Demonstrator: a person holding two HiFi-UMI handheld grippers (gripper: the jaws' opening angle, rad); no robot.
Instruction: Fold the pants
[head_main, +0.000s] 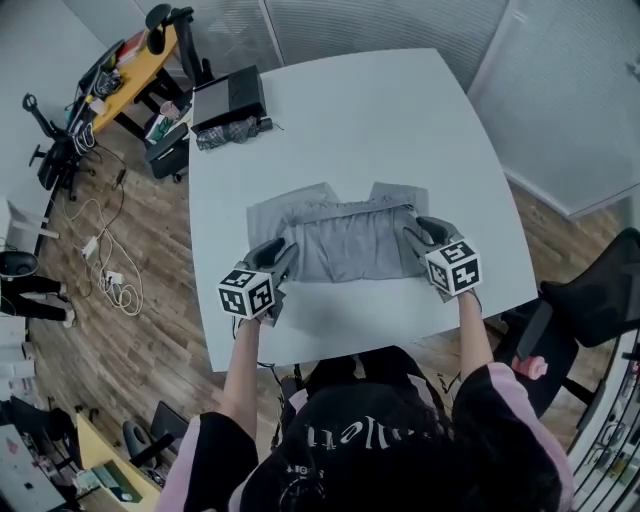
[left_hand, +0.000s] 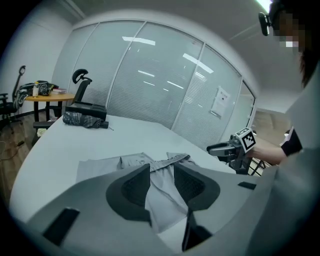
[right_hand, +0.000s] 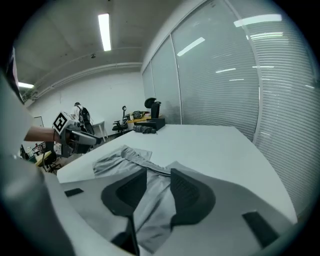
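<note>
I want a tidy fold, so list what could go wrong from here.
1. The left gripper and the right gripper are both open at the side edges of the pants. Closing there could pinch only the top layer and drag the fold apart.
2. The lower layer sticks out past the upper one on the left gripper's side, so the next fold may come out crooked.

surf: white table (head_main: 400, 120) | on it: grey pants (head_main: 345, 245) ctr | black case (head_main: 228, 97) + dark bundle (head_main: 228, 132) far-L corner

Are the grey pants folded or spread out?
Folded: the pants lie doubled over, a top layer ending at the waistband, two flaps showing beyond it.
</note>
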